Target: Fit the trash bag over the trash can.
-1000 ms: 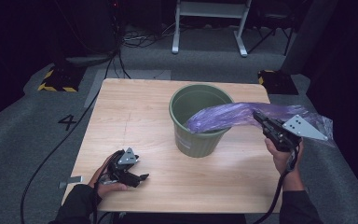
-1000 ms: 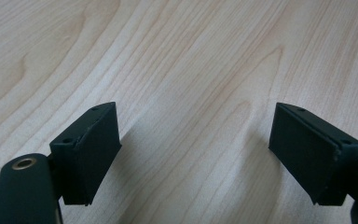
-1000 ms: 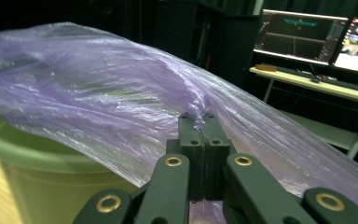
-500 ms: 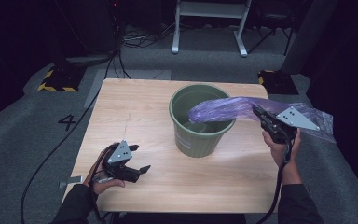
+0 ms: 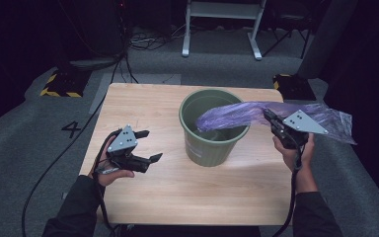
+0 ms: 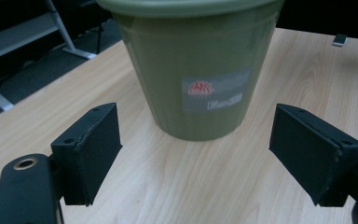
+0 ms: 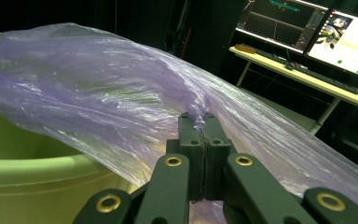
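We hold a purple plastic bag (image 5: 276,114) in the right gripper (image 5: 272,118), jaws clenched on a gathered fold of the film, as the right gripper view shows, with the film puckered at the tips. The bag lies stretched over the green bin (image 5: 213,148) from about 3 o'clock, one end reaching over the bin's mouth, the other trailing past the surface (image 5: 148,103) edge to the right. The bin stands upright near the middle of the surface; its inside looks bare apart from the bag end dipping in, though the bottom is partly hidden. The left gripper (image 5: 145,145) hovers at roughly 9 o'clock from the bin, jaws spread wide and holding nothing, facing the bin wall with its label (image 6: 216,94). Risks, in our judgement: the bag is pinched at one point only, so thin film may slip or tear under a pull; the unopened bag may bunch on the rim rather than line it; and a light bin could tip or slide if the left jaws push its wall off-centre.
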